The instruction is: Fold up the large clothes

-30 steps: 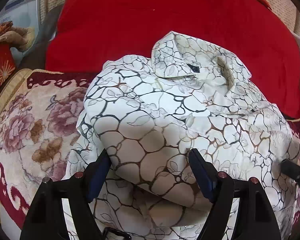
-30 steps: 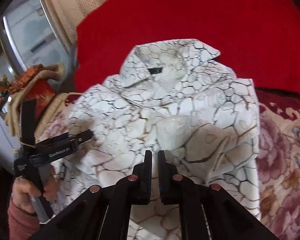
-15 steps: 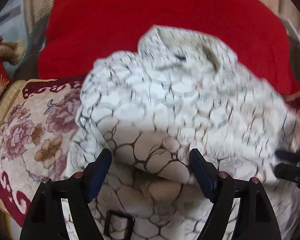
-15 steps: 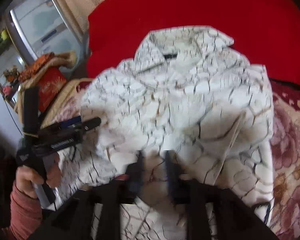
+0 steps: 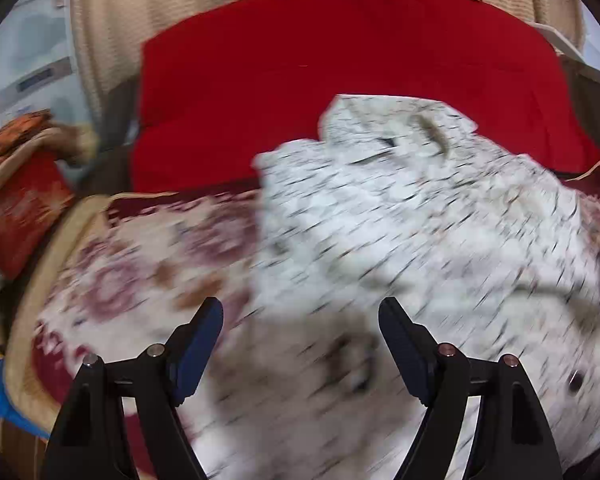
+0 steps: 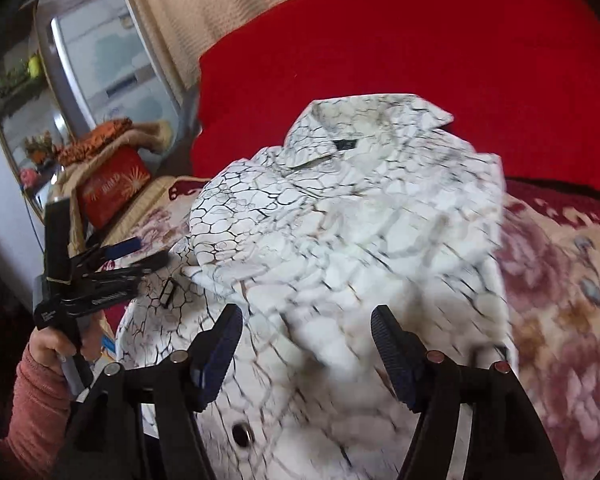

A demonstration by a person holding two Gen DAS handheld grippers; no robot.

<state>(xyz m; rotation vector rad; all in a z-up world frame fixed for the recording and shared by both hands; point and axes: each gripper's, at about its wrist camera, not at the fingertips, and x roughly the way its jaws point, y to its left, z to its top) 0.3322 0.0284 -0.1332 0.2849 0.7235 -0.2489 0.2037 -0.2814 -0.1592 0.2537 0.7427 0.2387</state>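
Note:
A white shirt with a dark crackle print (image 6: 340, 220) lies folded, collar at the far end, on a floral blanket (image 6: 560, 280). My right gripper (image 6: 307, 314) hovers over the shirt's near part. Its jaws are opening, and nothing is pinched between them. In the left wrist view, which is blurred, the shirt (image 5: 420, 220) fills the middle and right. My left gripper (image 5: 300, 308) stands open above the shirt's near left edge, its pads touching no cloth. The right wrist view shows the left gripper (image 6: 150, 251) beside the shirt's left side, held by a hand in a pink sleeve (image 6: 40, 400).
A big red cushion (image 5: 340, 80) rises behind the shirt. At the far left a red box (image 6: 112, 188) lies under orange cloth, with a pale appliance (image 6: 108, 60) behind it. Bare floral blanket (image 5: 140, 272) shows to the left of the shirt.
The right gripper went from shut to wide open and pulled back a little. The left gripper drew back and to the left, off the fold of shirt that lay between its fingers.

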